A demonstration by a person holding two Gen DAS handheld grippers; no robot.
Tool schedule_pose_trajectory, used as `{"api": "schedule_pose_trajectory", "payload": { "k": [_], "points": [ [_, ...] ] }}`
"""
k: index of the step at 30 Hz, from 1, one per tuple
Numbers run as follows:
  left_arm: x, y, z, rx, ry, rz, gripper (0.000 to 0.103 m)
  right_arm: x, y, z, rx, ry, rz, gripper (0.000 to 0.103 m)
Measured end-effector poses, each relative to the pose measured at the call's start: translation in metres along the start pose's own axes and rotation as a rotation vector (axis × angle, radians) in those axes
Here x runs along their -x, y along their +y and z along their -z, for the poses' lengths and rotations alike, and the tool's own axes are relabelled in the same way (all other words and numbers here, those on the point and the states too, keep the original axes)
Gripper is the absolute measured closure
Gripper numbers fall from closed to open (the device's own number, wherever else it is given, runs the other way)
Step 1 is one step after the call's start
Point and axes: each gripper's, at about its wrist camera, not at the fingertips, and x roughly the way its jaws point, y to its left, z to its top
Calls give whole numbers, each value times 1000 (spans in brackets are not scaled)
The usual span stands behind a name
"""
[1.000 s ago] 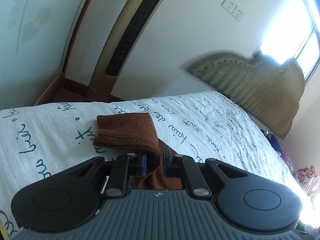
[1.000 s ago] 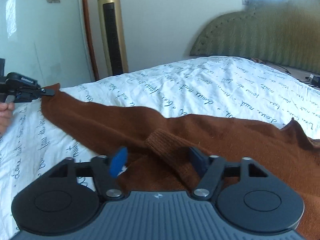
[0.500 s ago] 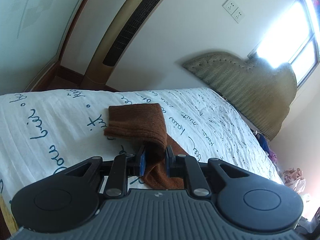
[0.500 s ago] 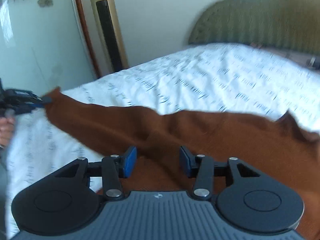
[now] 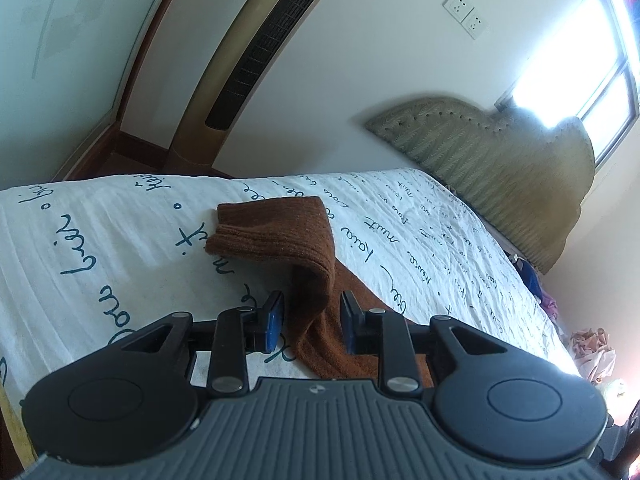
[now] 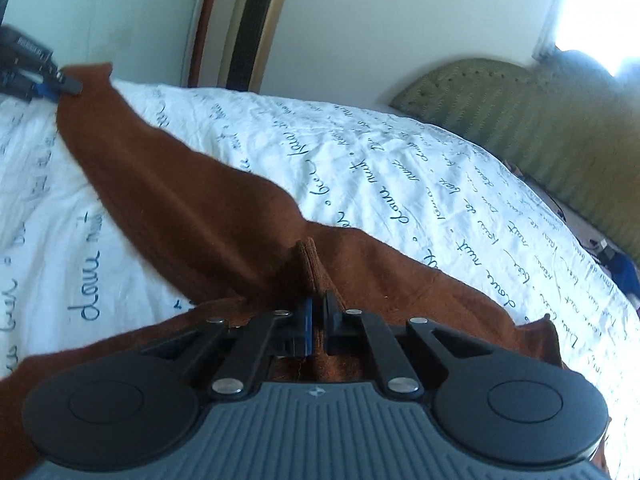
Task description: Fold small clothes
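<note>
I am closing my right gripper (image 6: 316, 322) on a raised ribbed fold of the brown knit garment (image 6: 192, 216), its blue-lined pads pinching the ridge that is rising at twelve o'clock from the fingertips. My left gripper (image 5: 310, 320) is opening: a hanging band of the same garment (image 5: 312, 280) is standing between its fingers, and a gap is showing beside the left pad, so the pads are not pressing it.

In the left wrist view the knit is running from between the fingers up to twelve o'clock, where a ribbed cuff (image 5: 272, 228) is lying flat on the bed sheet (image 5: 100, 240). In the right wrist view the garment is spreading under and around the tool, with one long strip stretching to ten o'clock, where the left gripper's tip (image 6: 60, 82) is meeting its far end.

Bare sheet is lying open at nine o'clock and from one to three o'clock of the right tool; the bed's edge is curving at two o'clock in the left view.

The sheet is white with dark blue handwriting. An olive padded headboard (image 5: 500, 172) is standing at two o'clock, a gold tower fan (image 5: 256, 60) at eleven, wall sockets (image 5: 466, 14) on the pale wall, and a bright window (image 5: 600, 52) at the far right.
</note>
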Motion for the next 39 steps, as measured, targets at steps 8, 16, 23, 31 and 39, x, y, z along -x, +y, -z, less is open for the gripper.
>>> {"api": "schedule_pose_trajectory", "payload": {
  "k": [8, 16, 23, 31, 39],
  "points": [
    [-3, -1, 1, -2, 1, 1, 66, 44, -21, -20, -188, -77, -114, 99],
    [-4, 1, 3, 4, 8, 7, 62, 21, 36, 8, -109, 106, -187, 68],
    [6, 14, 1, 68, -18, 16, 41, -11, -4, 10, -330, 131, -254, 62],
    [19, 52, -19, 270, -68, 93, 14, 13, 36, -68, -278, -59, -344, 6],
    [-32, 84, -37, 508, 88, 228, 97, -3, 82, -86, -276, -50, -417, 6]
  ]
}}
